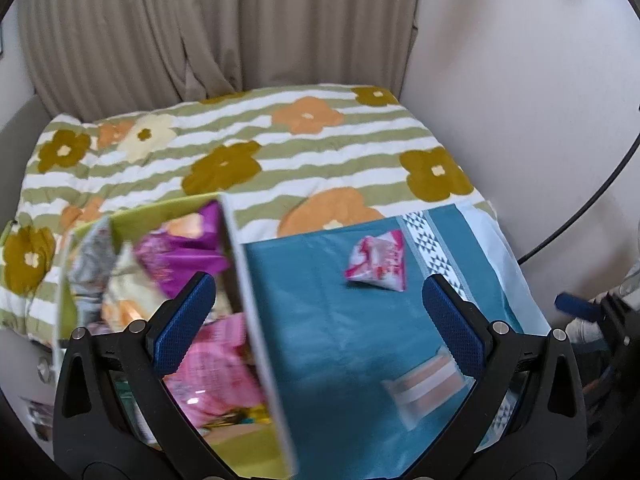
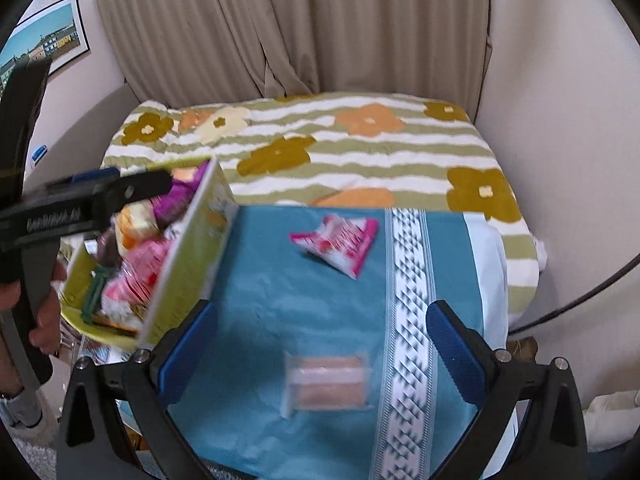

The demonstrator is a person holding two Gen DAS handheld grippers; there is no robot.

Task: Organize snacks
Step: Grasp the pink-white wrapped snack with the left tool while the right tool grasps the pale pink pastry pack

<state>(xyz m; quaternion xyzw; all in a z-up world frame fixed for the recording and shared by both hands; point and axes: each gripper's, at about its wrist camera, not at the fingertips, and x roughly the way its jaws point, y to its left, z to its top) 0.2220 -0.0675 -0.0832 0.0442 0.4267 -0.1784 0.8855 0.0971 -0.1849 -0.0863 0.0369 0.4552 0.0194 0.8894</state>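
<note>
Blue-padded jaws of the right gripper (image 2: 320, 344) are spread wide and hold nothing; a clear-wrapped wafer packet (image 2: 326, 384) is seen between them on the teal cloth (image 2: 248, 280). No wording on it can be read through the blur. Farther off, a pink-and-white snack packet (image 2: 340, 242) lies apart on the same cloth. A green box (image 1: 256, 320) at the cloth's left edge is filled with pink, purple and orange packets. Over it the left gripper (image 1: 320, 328) is held, jaws likewise apart and empty. A flowered quilt (image 2: 360, 148) is spread behind.
</note>
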